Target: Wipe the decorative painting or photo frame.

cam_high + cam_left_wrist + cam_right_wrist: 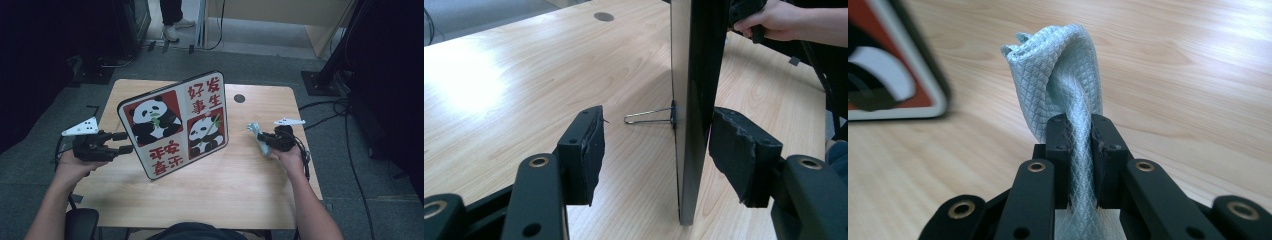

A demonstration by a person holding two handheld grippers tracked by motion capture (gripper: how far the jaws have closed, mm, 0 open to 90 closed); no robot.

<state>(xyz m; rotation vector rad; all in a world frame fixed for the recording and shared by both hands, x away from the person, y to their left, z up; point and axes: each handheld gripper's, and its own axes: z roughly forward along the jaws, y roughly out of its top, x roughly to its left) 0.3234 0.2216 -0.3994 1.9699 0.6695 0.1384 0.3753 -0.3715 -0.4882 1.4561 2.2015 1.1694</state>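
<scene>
While the left claw (pixel 656 150) gapes around the board's (pixel 175 122) edge, the right claw (pixel 1081 150) pinches a cloth (pixel 1068 75).

A framed panda picture (pixel 175 125) stands near upright on the counter (pixel 225 190), propped by a wire stand (pixel 646 117) behind it, its face showing two pandas on red squares with red Chinese characters. A pale blue waffle-textured cloth (pixel 1063 80) is bunched and pinched, rising off the counter to the frame's right.

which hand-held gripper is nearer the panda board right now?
Left. The left hand-held gripper is open with its jaws straddling the edge of the panda board. The right hand-held gripper is off to the board's right, apart from it, clamping a light blue cloth.
</scene>
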